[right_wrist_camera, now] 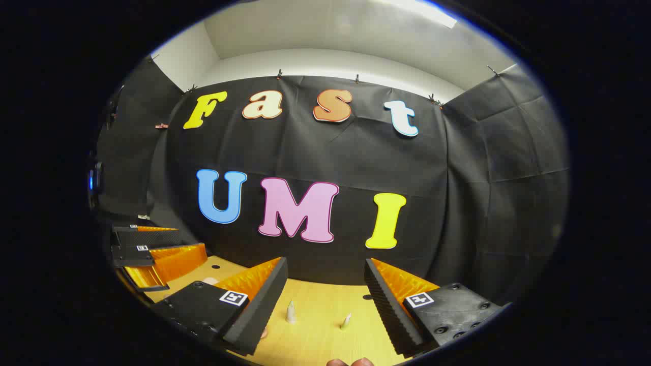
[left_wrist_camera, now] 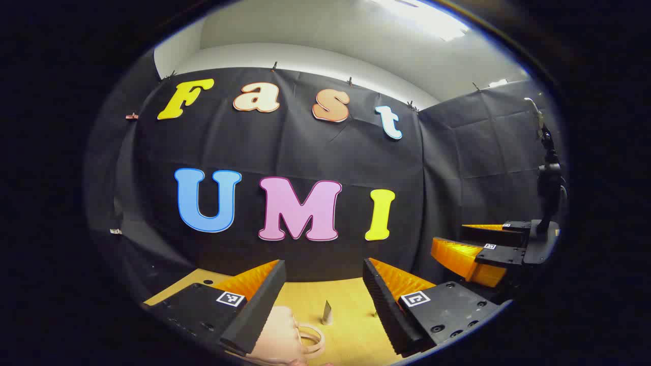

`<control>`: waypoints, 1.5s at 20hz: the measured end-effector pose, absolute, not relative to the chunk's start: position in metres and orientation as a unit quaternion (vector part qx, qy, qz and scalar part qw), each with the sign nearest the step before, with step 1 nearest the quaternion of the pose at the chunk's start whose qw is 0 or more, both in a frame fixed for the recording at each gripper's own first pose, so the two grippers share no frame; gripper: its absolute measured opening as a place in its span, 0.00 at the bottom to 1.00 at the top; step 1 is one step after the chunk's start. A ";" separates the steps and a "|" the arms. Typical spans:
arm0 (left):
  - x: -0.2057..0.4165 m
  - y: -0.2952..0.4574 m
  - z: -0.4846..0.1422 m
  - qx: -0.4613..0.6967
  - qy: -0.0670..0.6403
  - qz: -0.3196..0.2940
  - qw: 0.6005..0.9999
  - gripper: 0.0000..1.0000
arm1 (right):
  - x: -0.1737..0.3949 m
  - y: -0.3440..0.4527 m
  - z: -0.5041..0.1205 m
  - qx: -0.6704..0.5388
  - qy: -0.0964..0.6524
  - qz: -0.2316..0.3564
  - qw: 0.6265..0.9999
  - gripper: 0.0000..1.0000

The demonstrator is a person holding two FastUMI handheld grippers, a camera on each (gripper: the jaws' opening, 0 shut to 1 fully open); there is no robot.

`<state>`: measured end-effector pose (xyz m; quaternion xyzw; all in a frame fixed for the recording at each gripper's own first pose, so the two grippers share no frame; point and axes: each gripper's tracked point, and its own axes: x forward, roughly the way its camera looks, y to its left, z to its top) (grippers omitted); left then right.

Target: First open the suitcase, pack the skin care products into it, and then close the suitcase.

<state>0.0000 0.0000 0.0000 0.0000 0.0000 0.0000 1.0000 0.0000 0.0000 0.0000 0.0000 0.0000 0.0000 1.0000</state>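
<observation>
Light wooden tabletop (left_wrist_camera: pixel 351 305) across the bottom of both views, a few small dark holes in it; black cloth wall (left_wrist_camera: pixel 305 152) behind, white wall and ceiling above with a bright light strip at 12 to 1 o'clock.

Left gripper view: left gripper (left_wrist_camera: pixel 323 300) at 6 o'clock, fingers spread wide apart, nothing between them; pale pink suitcase (left_wrist_camera: pixel 277 333) at 7 o'clock, low in the view, just under the inner edge of the left-hand finger (left_wrist_camera: pixel 254 310), touching or not cannot be told; pinkish ring handle (left_wrist_camera: pixel 311 339) on its right side; lid raised or down cannot be told, contents hidden. Small pale pointed skin care tube (left_wrist_camera: pixel 327 312) upright on the wood at 6 o'clock, right of the suitcase, apart from it. Right gripper (left_wrist_camera: pixel 475 249) at 3 to 4 o'clock, farther off, fingers parted, nothing between them; dark stand (left_wrist_camera: pixel 549 178) above it at 3 o'clock.

Right gripper view: left gripper (right_wrist_camera: pixel 152 254) at 8 o'clock, fingers parted; right gripper (right_wrist_camera: pixel 325 300) at 6 o'clock, fingers wide apart, holding nothing; two pale pointed items between them on the wood, taller cone (right_wrist_camera: pixel 291 311) at left, smaller tilted tube (right_wrist_camera: pixel 346 320) at right, well apart from each other.
</observation>
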 end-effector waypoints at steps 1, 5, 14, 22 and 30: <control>0.003 0.000 0.006 -0.002 0.000 0.005 1.000 0.95 | 0.003 -0.002 -0.001 0.005 0.006 0.006 1.000 0.95; 0.014 0.008 0.012 -0.003 0.004 0.035 0.999 0.95 | 0.018 -0.025 0.004 0.012 0.001 0.003 1.000 0.96; 0.021 0.015 -0.011 -0.002 0.044 0.090 0.995 0.95 | 0.027 -0.071 -0.021 0.000 0.015 -0.037 0.999 0.96; 0.030 0.001 -0.051 -0.042 0.107 0.067 0.991 0.96 | 0.024 -0.082 -0.025 0.000 0.015 -0.040 0.999 0.96; 0.038 0.009 -0.064 -0.053 0.132 0.082 0.986 0.96 | 0.018 -0.096 -0.039 -0.010 0.025 -0.044 0.999 0.96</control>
